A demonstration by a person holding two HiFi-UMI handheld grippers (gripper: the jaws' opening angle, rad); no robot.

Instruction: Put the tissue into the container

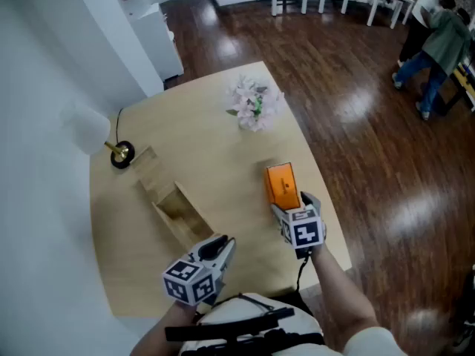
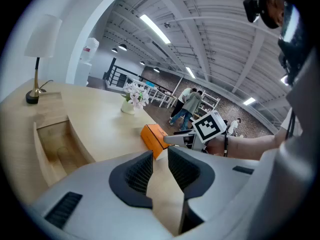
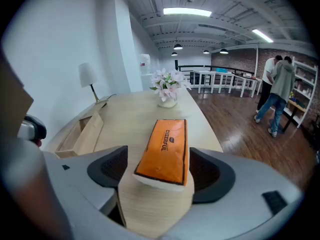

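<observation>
An orange tissue pack (image 1: 281, 182) (image 3: 165, 151) lies flat on the light wooden table (image 1: 215, 147), right of the middle. My right gripper (image 1: 295, 202) (image 3: 159, 171) is open wide, and the pack's near end sits between its pads, close to the right one. The long open wooden container (image 1: 174, 206) (image 3: 82, 131) lies to the left of the pack and shows nothing inside. My left gripper (image 1: 223, 245) (image 2: 160, 156) hovers over the table's front edge, near the container's close end. Its pads stand nearly together with nothing between them.
A vase of pale flowers (image 1: 254, 104) stands at the table's far end. A lamp with a brass base (image 1: 119, 153) stands by the white wall at the left. The table's right edge (image 1: 326, 199) drops to a dark wood floor, where people (image 1: 438, 43) stand far off.
</observation>
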